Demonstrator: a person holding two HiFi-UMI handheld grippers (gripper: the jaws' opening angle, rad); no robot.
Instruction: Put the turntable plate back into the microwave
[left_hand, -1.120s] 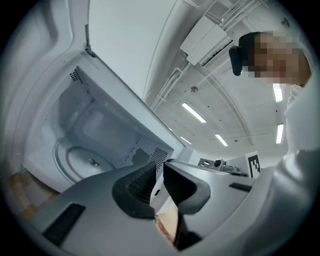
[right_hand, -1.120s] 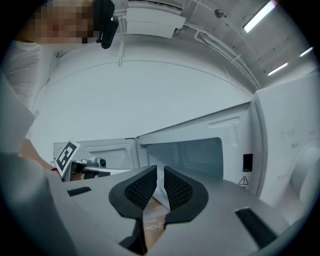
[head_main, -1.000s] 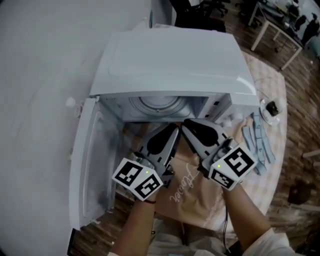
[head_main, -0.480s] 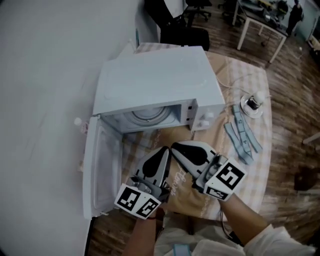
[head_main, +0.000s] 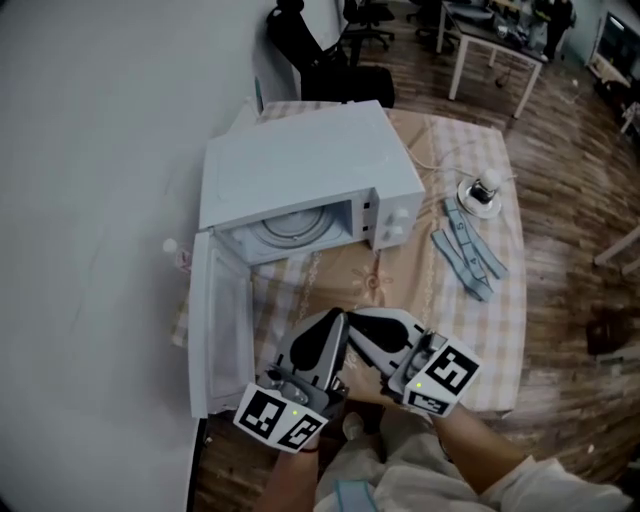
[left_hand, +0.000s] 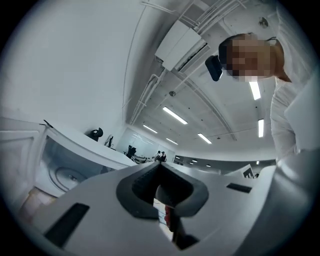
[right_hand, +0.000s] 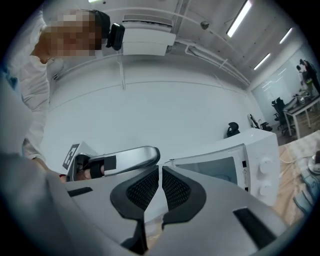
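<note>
I am looking down on the table (head_main: 505, 330), which has a pale checked cloth over it and stands against a white wall. The white microwave (head_main: 300, 165) sits at the table's far left part. Its control knobs are on the right of its front. Its door (head_main: 222, 330) is swung wide open to the left and reaches back toward me.

Below the door, at the near edge of the table, my 2 grippers hang side by side, well apart from the oven mouth. Their tips are almost touching each other. The left gripper (head_main: 335, 320) is clenched: in its own view the dark pads meet at the tip with nothing between them. The right gripper (head_main: 358, 322) is clenched too. In its view the ribbed pads stand with only a hairline slit between them, and they hold nothing.

The turntable plate (head_main: 292, 225) lies flat inside the microwave cavity, and I can see it as pale rings through the open front.

On the cloth to the right of the oven lie a few blue-grey strips (head_main: 465, 250), overlapping at angles. Just beyond them is 1 small round dish (head_main: 480, 197) with a dark object on it that is too small to identify.
</note>
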